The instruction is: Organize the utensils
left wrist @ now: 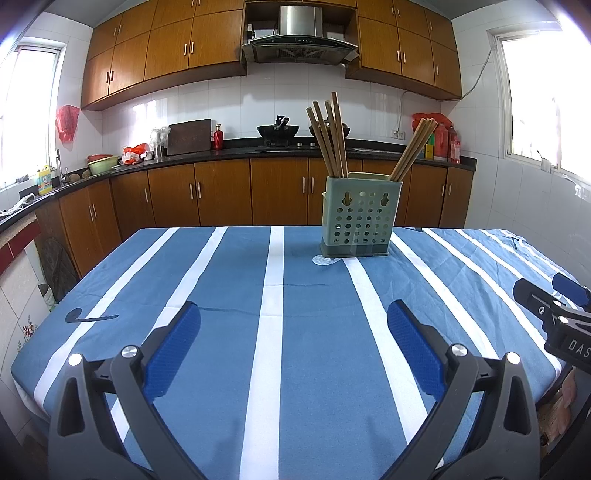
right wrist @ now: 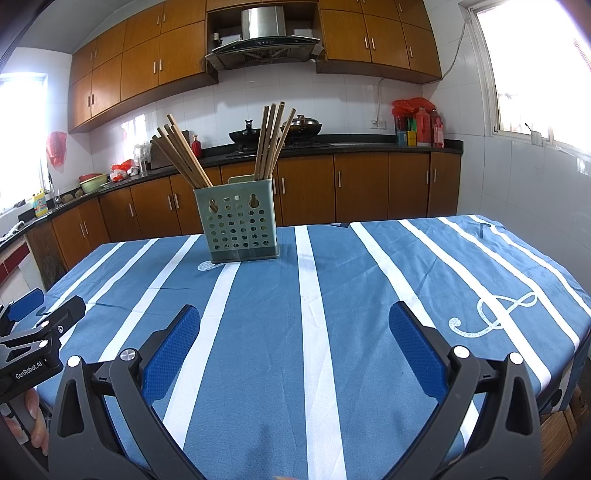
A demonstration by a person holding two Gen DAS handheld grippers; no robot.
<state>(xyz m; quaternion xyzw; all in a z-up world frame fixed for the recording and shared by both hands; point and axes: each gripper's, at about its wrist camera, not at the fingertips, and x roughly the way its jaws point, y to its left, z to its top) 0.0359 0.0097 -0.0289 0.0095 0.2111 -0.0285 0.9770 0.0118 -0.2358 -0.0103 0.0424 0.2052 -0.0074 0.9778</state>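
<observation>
- A home kitchen.
- Wooden wall cupboards point(left wrist: 166, 48) run along the far wall, with matching base cupboards point(left wrist: 221, 192) under a dark worktop point(left wrist: 221, 149).
- A steel extractor hood point(left wrist: 300, 33) hangs above a hob with a black wok point(left wrist: 277, 131).
- White tiles point(left wrist: 229, 99) cover the walls.
- At far left are a sink tap point(left wrist: 58, 162), a bottle of detergent point(left wrist: 45, 180) and bowls point(left wrist: 102, 162).
- A chopping board point(left wrist: 189, 136) leans against the wall.
- Near, a table with a striped blue cloth point(left wrist: 221, 332).
</observation>
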